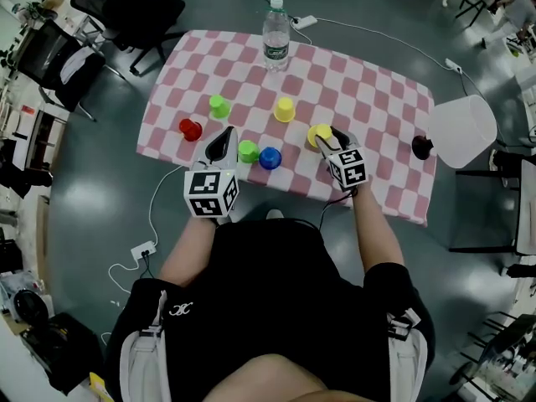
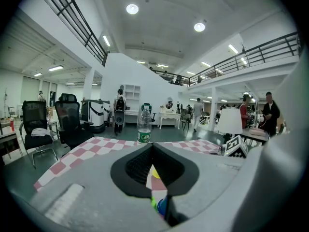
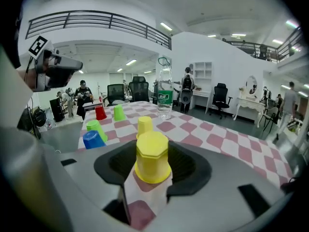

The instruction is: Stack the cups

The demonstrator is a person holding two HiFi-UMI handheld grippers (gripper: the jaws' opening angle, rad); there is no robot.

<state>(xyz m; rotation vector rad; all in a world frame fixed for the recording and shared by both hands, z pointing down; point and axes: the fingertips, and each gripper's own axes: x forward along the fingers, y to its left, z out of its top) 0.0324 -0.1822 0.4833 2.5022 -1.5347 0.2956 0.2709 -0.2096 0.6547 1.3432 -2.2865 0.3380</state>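
On the pink-checked tablecloth (image 1: 377,99) stand several upturned cups: red (image 1: 191,129), green (image 1: 219,105), yellow (image 1: 285,109), a second green (image 1: 248,151) and blue (image 1: 270,158). Another yellow cup (image 3: 152,156) stands on the cloth near the front edge, between the jaws of my right gripper (image 1: 328,136), whose pads lie against its sides. My left gripper (image 1: 224,141) hovers just left of the green and blue pair, its jaws together and holding nothing. Through its slit in the left gripper view I glimpse the green and blue cups (image 2: 159,206).
A water bottle (image 1: 275,33) stands at the table's far edge. A white lamp (image 1: 461,130) sits on the right end. Office chairs (image 1: 126,7) and cables lie on the floor around the table.
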